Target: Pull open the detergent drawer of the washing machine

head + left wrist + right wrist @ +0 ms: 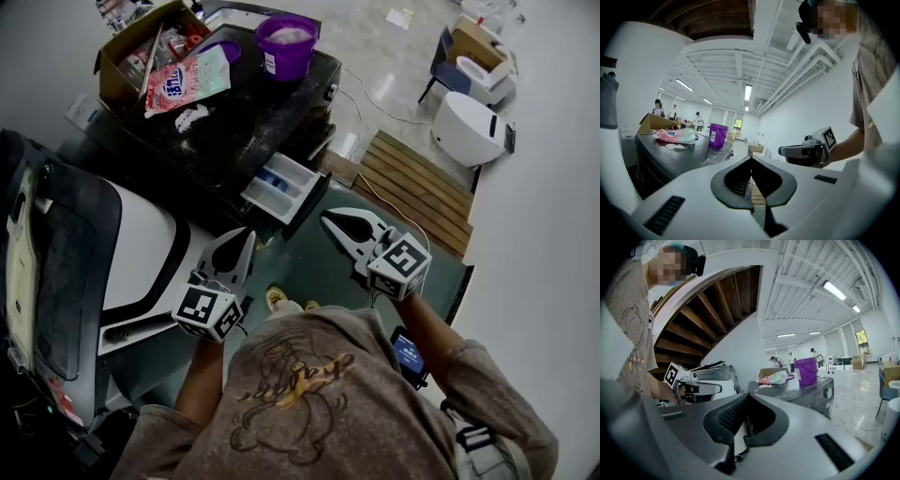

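Note:
The dark washing machine (234, 122) stands ahead of me, and its white detergent drawer (281, 186), with a blue compartment inside, sticks out of the front. My left gripper (247, 234) hovers just below and left of the drawer, jaws shut, holding nothing. My right gripper (328, 219) hangs to the drawer's right, apart from it, also shut and empty. From the left gripper view, the shut left gripper (751, 158) points past the machine's top (689, 157), with the right gripper (806, 151) alongside. The right gripper (746, 397) points toward the machine (806, 392).
On the machine's top sit a purple bucket (286, 45), a pink detergent pouch (187, 80) and a cardboard box (141, 47). A white-and-black appliance (141, 253) is at my left. A wooden pallet (417, 187) and a white appliance (469, 127) lie on the floor at right.

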Tool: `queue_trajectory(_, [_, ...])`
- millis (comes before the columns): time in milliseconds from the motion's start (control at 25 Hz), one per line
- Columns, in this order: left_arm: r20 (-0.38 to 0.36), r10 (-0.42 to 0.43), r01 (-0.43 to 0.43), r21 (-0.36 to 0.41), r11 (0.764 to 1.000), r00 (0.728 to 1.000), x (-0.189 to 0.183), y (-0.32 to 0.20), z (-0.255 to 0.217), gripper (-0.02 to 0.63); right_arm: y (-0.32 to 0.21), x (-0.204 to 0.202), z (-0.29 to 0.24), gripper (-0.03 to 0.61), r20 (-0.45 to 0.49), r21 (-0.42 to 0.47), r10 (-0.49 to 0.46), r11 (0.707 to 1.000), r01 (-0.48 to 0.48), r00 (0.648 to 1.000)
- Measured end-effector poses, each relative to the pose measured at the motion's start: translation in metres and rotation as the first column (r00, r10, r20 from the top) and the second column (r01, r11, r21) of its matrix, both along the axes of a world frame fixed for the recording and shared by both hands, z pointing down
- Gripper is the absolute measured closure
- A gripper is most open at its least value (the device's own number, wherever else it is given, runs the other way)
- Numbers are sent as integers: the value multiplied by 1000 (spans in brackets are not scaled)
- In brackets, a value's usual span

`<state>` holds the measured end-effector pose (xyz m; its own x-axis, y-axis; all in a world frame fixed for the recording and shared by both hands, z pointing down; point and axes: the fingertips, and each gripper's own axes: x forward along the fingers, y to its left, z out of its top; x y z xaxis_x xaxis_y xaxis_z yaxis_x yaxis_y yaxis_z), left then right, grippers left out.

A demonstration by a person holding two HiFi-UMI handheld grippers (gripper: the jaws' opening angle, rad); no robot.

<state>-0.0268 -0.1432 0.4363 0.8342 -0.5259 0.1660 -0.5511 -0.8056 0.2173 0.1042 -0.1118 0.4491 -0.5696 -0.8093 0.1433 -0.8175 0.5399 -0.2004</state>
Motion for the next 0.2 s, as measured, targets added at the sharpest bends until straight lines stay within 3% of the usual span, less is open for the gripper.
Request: queue_trajectory(200, [-2, 3, -3, 1, 1000, 1000, -1, -1, 1, 591, -3, -5, 1, 574, -20, -7, -19, 1000, 19, 1000])
